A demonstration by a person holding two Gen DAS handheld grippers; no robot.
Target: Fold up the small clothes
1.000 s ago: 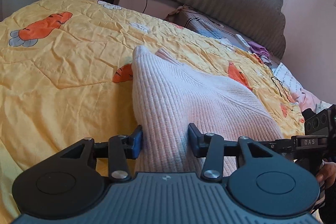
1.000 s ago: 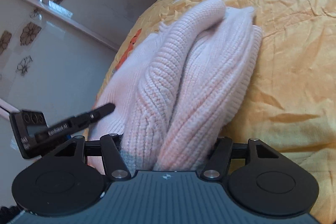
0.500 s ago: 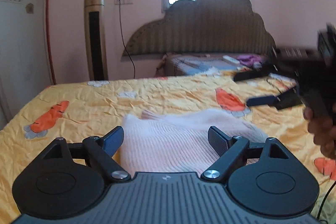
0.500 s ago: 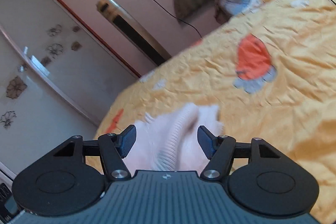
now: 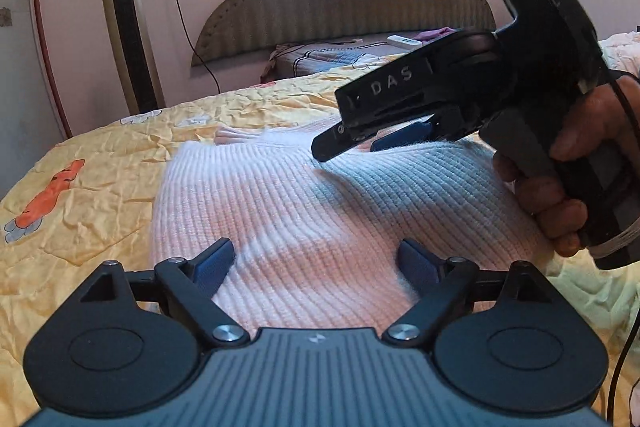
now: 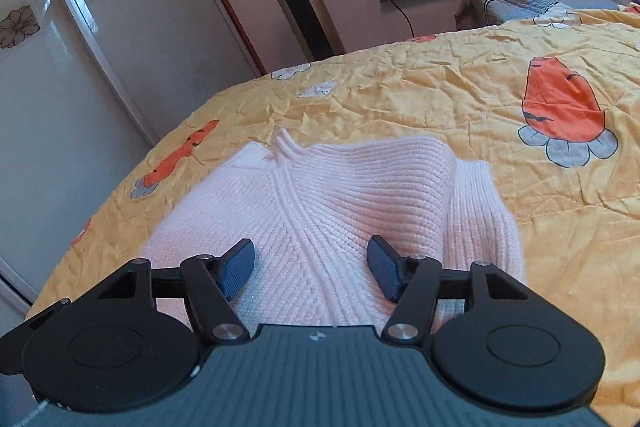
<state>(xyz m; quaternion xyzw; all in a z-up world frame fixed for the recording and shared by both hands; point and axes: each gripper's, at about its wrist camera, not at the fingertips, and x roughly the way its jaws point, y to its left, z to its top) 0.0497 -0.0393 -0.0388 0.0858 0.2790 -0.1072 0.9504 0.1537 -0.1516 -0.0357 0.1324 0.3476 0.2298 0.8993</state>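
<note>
Across the yellow carrot-print bed (image 6: 460, 99) lies the pink knit sweater (image 6: 352, 195), folded into a broad pad that spreads out directly ahead of both your tools. Its ribs run crosswise in the left wrist view, and its longer side seems to stretch from your left to your right, with the collar (image 6: 286, 143) at the far edge and a folded sleeve (image 6: 476, 211) sticking out on the right-hand side.

Your left hand-held gripper (image 5: 316, 263) hovers low over the near edge. Its jaws have just been opening and now stand wide, with knit showing between the pads (image 5: 216, 261) but nothing pinched. Your right hand-held gripper (image 6: 310, 265) sits further in over the cloth, jaws apart at a middling width and likewise clamped on nothing; in the left view you see it slanting down toward the far half, your right hand (image 5: 576, 187) wrapped on its handle.

For the next fold, the near hem looks closer to your left tool, while the sleeve side and far edge fall to your right. The raised diagonal seam (image 6: 296, 223) lies between the right pads, so choose your grasp carefully.
</note>
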